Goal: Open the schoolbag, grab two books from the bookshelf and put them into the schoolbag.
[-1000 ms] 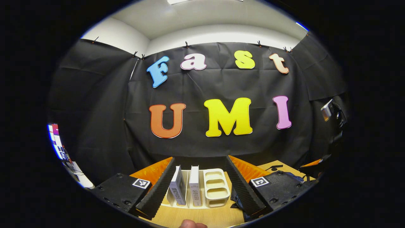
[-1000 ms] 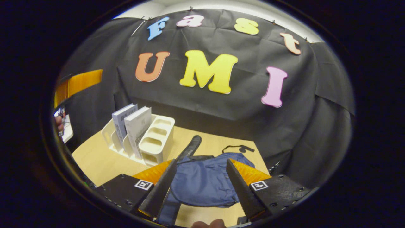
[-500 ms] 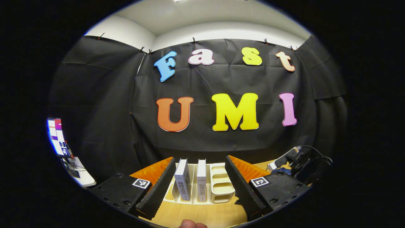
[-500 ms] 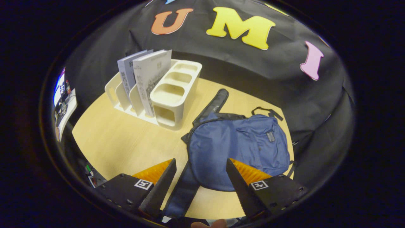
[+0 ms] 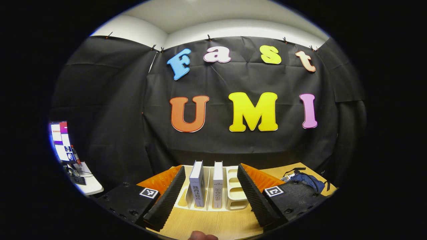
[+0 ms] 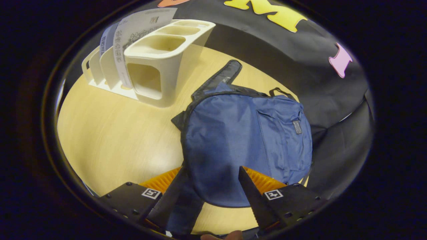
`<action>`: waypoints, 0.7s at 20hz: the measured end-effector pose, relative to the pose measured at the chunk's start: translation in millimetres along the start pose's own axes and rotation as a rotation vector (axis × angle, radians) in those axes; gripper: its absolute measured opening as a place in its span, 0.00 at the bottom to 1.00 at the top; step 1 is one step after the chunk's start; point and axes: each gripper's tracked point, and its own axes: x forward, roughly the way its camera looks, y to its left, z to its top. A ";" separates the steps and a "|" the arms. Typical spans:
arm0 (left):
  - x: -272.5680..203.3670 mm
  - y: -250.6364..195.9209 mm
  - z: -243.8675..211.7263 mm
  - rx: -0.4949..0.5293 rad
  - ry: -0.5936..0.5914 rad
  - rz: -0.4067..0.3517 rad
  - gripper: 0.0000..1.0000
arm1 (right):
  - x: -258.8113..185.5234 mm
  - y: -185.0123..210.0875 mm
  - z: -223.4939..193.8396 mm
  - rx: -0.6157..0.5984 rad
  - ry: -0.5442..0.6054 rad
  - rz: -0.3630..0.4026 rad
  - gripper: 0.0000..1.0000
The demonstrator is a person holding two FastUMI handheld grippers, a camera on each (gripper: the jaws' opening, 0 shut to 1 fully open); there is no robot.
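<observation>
Schoolbag still zipped, both books still shelved

Ahead of my right gripper [image 6: 210, 195], its fingers spread and empty, the soft blue fabric schoolbag [image 6: 240, 140] lies flat on the pale wooden table [image 6: 110, 140]; past my left gripper [image 5: 211, 193], likewise spread, two slim upright books [image 5: 206, 185] wait in the smooth cream plastic bookshelf [image 5: 235, 193]

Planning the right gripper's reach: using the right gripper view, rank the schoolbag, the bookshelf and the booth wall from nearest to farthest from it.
1. schoolbag: directly under the open right gripper.
2. bookshelf: ahead, upper left on the table.
3. booth wall: behind both.
</observation>
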 end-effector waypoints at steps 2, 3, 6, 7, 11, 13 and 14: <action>0.1 1.1 -2.4 0.003 0.008 0.002 0.99 | 8.4 0.1 3.5 0.008 0.006 -0.019 0.99; 0.1 2.0 -3.0 0.005 0.011 0.003 0.99 | 11.6 0.3 5.4 0.014 0.009 -0.024 0.96; 1.5 2.2 -4.1 0.007 0.016 0.005 0.99 | 21.3 -2.6 8.3 0.023 0.025 -0.024 0.96; 2.2 2.6 -6.3 0.005 0.020 0.007 0.99 | 24.3 -4.9 9.4 0.031 0.028 -0.027 0.89; 5.3 2.4 -7.6 -0.009 0.024 0.007 0.99 | 31.4 -1.9 8.0 0.078 0.066 0.032 0.61; 6.6 2.0 -5.6 -0.011 0.019 0.008 0.99 | 25.8 -0.6 12.2 0.050 0.055 0.061 0.39; 6.7 1.5 -4.8 -0.015 0.015 0.007 0.99 | 21.4 -3.7 14.6 0.030 0.039 0.066 0.22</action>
